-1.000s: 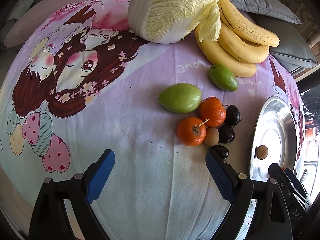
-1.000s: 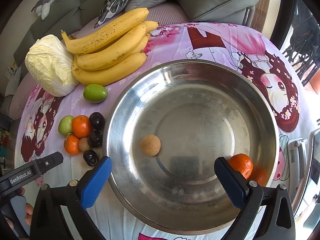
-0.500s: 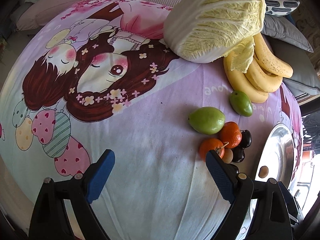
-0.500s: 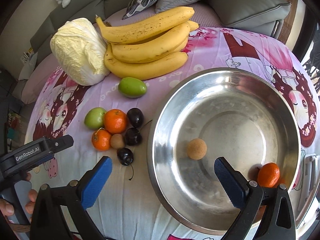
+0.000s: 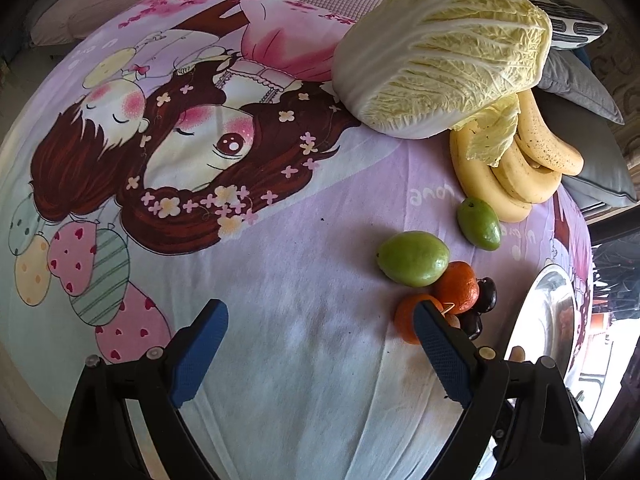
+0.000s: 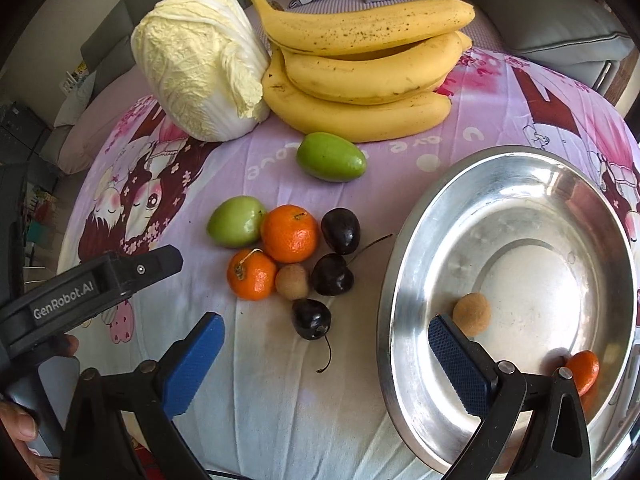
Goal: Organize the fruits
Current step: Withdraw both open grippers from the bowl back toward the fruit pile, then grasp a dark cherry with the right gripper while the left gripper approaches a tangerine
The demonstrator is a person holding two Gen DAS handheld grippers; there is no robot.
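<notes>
Hovering with fingers apart and empty, the right tool (image 6: 324, 364) hangs just left of the steel bowl (image 6: 404, 280); the nearest cherry (image 6: 311, 319) beside that bowl looks soft and slick, best pinched gently across its body.

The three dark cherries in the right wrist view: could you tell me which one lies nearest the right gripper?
The lowest cherry, with its stem curling toward the right gripper. The other two cherries lie farther up, beside the oranges.

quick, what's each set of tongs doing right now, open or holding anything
Left tongs: open, holding nothing, above the printed cloth.
Right tongs: open, holding nothing, straddling the steel bowl's near rim.
</notes>
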